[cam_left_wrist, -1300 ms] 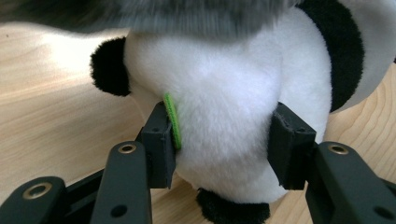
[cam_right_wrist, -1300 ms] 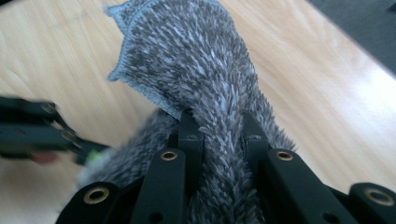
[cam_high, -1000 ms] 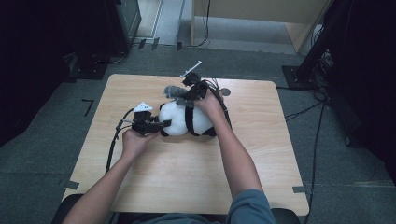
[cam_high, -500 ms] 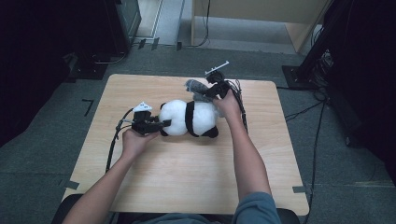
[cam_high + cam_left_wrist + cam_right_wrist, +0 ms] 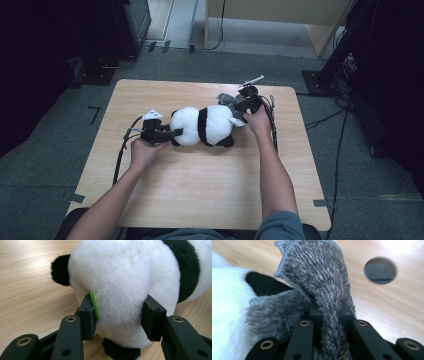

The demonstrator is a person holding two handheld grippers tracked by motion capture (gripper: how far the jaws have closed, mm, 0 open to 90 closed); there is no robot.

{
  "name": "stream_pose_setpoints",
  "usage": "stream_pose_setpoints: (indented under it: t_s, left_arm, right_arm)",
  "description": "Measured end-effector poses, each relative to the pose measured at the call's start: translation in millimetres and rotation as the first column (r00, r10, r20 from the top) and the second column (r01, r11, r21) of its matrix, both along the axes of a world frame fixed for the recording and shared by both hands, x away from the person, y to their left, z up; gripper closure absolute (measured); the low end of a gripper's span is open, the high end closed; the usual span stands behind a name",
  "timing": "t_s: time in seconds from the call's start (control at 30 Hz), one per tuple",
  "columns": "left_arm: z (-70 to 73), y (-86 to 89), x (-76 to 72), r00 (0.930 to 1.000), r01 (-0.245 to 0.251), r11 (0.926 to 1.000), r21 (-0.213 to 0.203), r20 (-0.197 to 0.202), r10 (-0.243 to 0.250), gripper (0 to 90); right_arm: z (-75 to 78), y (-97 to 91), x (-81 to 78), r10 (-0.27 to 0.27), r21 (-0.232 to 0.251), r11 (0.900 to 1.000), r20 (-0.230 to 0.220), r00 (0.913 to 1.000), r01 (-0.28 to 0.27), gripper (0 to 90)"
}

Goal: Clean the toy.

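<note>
Wooden table (image 5: 200,200), light top, sits on grey carpet with dark equipment and cables around the edges. Person at the near side, both forearms reaching in from the bottom of the high view.

Plush panda (image 5: 202,125) lies on its side across the middle of the table, black band around its body, black paws sticking out.

Left gripper (image 5: 176,133) at the panda's left end, lying about level with the table. In the left gripper view its jaws are clamped on the panda's white rump (image 5: 120,300); the fur bulges between the pads and a green pad (image 5: 94,305) on one jaw presses into it. Jaws partly closed, a firm pinch on the plush.

Right gripper (image 5: 240,102) at the panda's right end, by the far right part of the table. In the right gripper view its jaws are closed tight on a grey fuzzy cloth (image 5: 322,290), a fold of it squeezed between the pads and the rest fanning out above them. Cloth touches the panda's head; a black ear (image 5: 265,286) shows just beside it. In the high view the cloth (image 5: 226,99) sits at the panda's head end, against the gripper.

Round dark hole (image 5: 380,270) in the tabletop beyond the cloth, blurred.
</note>
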State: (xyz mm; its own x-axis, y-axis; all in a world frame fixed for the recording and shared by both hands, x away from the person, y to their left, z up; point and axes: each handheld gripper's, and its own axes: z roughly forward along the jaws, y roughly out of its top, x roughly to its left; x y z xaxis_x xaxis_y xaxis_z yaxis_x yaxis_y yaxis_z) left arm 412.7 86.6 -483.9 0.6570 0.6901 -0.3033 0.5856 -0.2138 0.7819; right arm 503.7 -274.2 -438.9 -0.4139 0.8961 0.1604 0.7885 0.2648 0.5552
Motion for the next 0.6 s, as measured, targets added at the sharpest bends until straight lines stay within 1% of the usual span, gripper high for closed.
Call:
stream_pose_setpoints:
  t_s: [0.03, 0.07, 0.13, 0.17, 0.3, 0.33, 0.4, 0.43, 0.5, 0.53, 0.57, 0.6]
  left_arm:
    - [0.1, -0.1, 0.0, 1.0000, 0.000, 1.0000, 0.000, 0.000, 0.000, 52.7]
    - [0.1, -0.2, -0.1, 1.0000, 0.000, 1.0000, 0.001, 0.001, 0.000, 52.8]
    - [0.3, -0.4, -0.1, 1.0000, -0.001, 1.0000, 0.001, 0.001, 0.001, 52.8]
    - [0.3, -0.4, -0.1, 1.0000, -0.001, 1.0000, 0.000, 0.000, 0.001, 52.7]
    - [1.1, -0.7, -0.5, 1.0000, -0.002, 1.0000, 0.000, -0.002, 0.002, 52.7]
    - [1.2, -0.8, -0.6, 1.0000, -0.003, 1.0000, 0.000, -0.003, 0.003, 52.7]
    - [1.6, -1.2, -0.7, 1.0000, -0.006, 1.0000, -0.005, -0.004, 0.006, 52.7]
    - [1.7, -1.1, -0.6, 1.0000, -0.007, 1.0000, -0.006, -0.004, 0.007, 52.8]
    - [1.9, -1.0, -0.5, 1.0000, -0.007, 0.9999, -0.007, -0.007, 0.007, 52.9]
    - [2.1, -1.0, -0.4, 1.0000, -0.008, 0.9999, -0.007, -0.006, 0.008, 52.9]
    - [2.4, -0.9, -0.4, 1.0000, -0.006, 1.0000, -0.007, -0.005, 0.006, 52.9]
    - [2.6, -0.9, -0.4, 1.0000, -0.006, 1.0000, -0.007, -0.005, 0.006, 53.0]
  right_arm:
    - [4.9, -2.4, -1.3, -0.006, 0.010, 0.9999, 0.017, 0.9998, 0.006, 79.4]
    - [8.5, -3.4, -2.3, -0.010, 0.018, 0.9998, 0.024, 0.9997, 0.010, 79.4]
    - [19.8, -4.8, -4.7, -0.009, 0.024, 0.9997, 0.058, 0.9983, 0.008, 79.4]
    - [27.5, -4.1, -6.2, -0.002, 0.026, 0.9997, 0.079, 0.9969, 0.000, 79.4]
    - [51.7, 4.2, -10.8, 0.022, 0.038, 0.9989, 0.136, 0.9904, -0.027, 79.4]
    - [59.5, 9.9, -11.9, 0.035, 0.039, 0.9984, 0.146, 0.9887, -0.041, 79.4]
    - [69.8, 19.5, -13.8, 0.056, 0.037, 0.9973, 0.166, 0.9845, -0.063, 79.4]
    - [76.5, 27.4, -14.5, 0.072, 0.033, 0.9963, 0.181, 0.9808, -0.080, 79.4]
    - [84.7, 42.2, -15.8, 0.107, 0.034, 0.9927, 0.201, 0.9738, -0.116, 79.4]
    - [87.4, 48.6, -16.2, 0.118, 0.033, 0.9913, 0.202, 0.9722, -0.128, 79.4]
    - [90.7, 59.5, -16.6, 0.146, 0.029, 0.9874, 0.208, 0.9672, -0.155, 79.3]
    - [92.9, 68.9, -17.5, 0.163, 0.024, 0.9847, 0.214, 0.9631, -0.172, 79.4]
